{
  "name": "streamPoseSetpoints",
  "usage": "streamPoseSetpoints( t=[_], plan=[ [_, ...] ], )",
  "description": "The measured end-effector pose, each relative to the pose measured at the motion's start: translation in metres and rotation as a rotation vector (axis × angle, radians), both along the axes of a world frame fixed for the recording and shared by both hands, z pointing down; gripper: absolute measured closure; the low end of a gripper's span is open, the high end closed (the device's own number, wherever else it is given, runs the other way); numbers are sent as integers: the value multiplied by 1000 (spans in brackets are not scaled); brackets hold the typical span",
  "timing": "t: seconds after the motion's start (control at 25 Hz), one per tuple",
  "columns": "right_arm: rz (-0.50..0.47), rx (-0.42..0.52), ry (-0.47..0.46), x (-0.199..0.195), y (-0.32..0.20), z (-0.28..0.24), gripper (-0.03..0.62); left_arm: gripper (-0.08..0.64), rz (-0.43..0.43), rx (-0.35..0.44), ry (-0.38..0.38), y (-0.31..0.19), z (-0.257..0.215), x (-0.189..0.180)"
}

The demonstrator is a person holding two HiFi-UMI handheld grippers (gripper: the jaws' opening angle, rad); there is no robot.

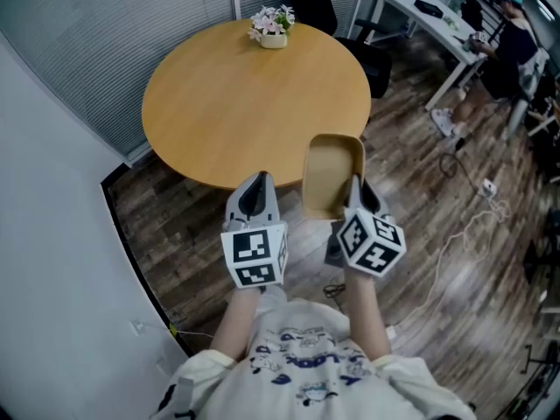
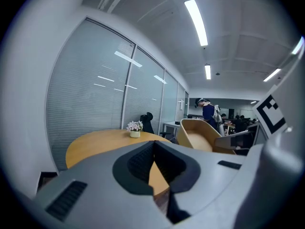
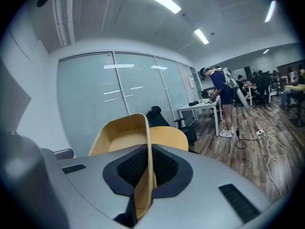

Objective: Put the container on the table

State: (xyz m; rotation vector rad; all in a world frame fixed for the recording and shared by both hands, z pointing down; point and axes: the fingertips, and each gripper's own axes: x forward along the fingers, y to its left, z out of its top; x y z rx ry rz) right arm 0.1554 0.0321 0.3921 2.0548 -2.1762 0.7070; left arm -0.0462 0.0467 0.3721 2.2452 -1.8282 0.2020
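Note:
A tan rectangular container point(image 1: 331, 175) hangs in the air just past the near edge of the round wooden table point(image 1: 236, 103). My right gripper point(image 1: 352, 191) is shut on the container's side wall point(image 3: 147, 175), which stands edge-on between the pads. The container's open inside point(image 3: 121, 137) faces left. My left gripper point(image 1: 255, 192) is shut with nothing in it, held beside the container point(image 2: 202, 136) and over the floor near the table edge point(image 2: 109, 140).
A small pot of flowers point(image 1: 272, 26) stands at the table's far edge. A black office chair point(image 1: 372, 59) sits behind the table, a white desk point(image 1: 429, 24) and a person point(image 1: 512, 51) farther right. Cables point(image 1: 472, 208) lie on the wooden floor.

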Motion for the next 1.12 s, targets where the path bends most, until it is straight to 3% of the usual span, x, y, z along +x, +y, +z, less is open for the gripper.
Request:
streamPoseSetpoints(
  t=[0.6,1.12],
  plan=[
    [21,-16,-9,-25,-131,3,575,557,26,-5,1,-137,-1,-24],
    [29,-74,-2,-28,-189,27,574,557,11,-65,5,-193,26,-34]
  ],
)
